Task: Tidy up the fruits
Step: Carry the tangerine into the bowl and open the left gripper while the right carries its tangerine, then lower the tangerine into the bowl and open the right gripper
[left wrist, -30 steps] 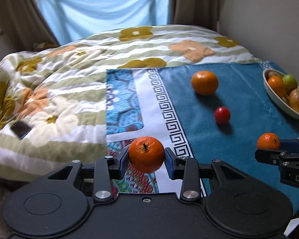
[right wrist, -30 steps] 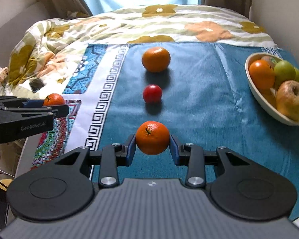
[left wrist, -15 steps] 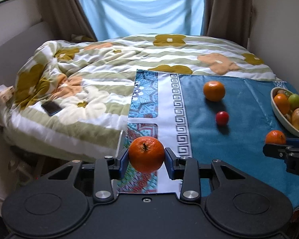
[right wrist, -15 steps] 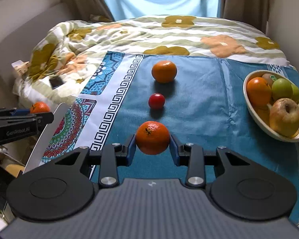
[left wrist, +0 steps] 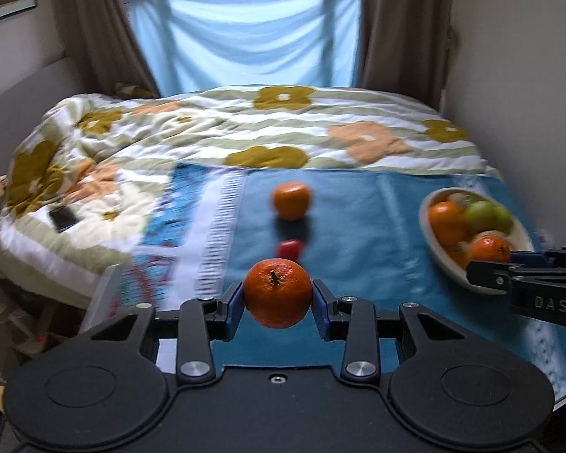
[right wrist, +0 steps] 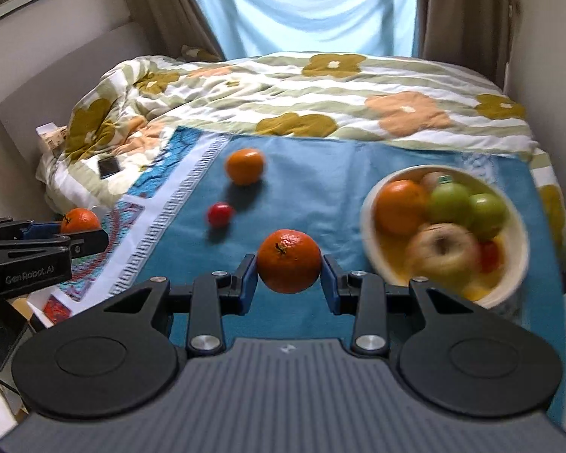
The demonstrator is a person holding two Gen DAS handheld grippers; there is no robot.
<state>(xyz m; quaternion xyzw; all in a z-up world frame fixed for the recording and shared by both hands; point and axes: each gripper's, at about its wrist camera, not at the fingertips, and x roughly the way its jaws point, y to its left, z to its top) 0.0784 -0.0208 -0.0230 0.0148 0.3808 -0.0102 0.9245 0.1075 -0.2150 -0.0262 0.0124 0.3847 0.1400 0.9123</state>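
My left gripper (left wrist: pixel 277 298) is shut on a mandarin (left wrist: pixel 277 292) and holds it above the near edge of the blue cloth (left wrist: pixel 366 222). My right gripper (right wrist: pixel 288 277) is shut on a second mandarin (right wrist: pixel 288 260), held in the air just left of the white fruit bowl (right wrist: pixel 368 234). The bowl holds an orange, green apples and a pale apple. A loose orange (right wrist: pixel 244 166) and a small red tomato (right wrist: pixel 220 214) lie on the cloth. The right gripper with its mandarin also shows in the left wrist view (left wrist: pixel 488 251), in front of the bowl (left wrist: pixel 439 253).
A flowered quilt (left wrist: pixel 245 132) covers the bed behind the cloth. A dark phone (left wrist: pixel 63 218) lies on the quilt at the left. Curtains and a window stand at the back, a wall at the right. The table drops off at the left.
Both grippers have risen and swung right with their mandarins. The right gripper now hangs next to the bowl; the left one now sits over the blue cloth.
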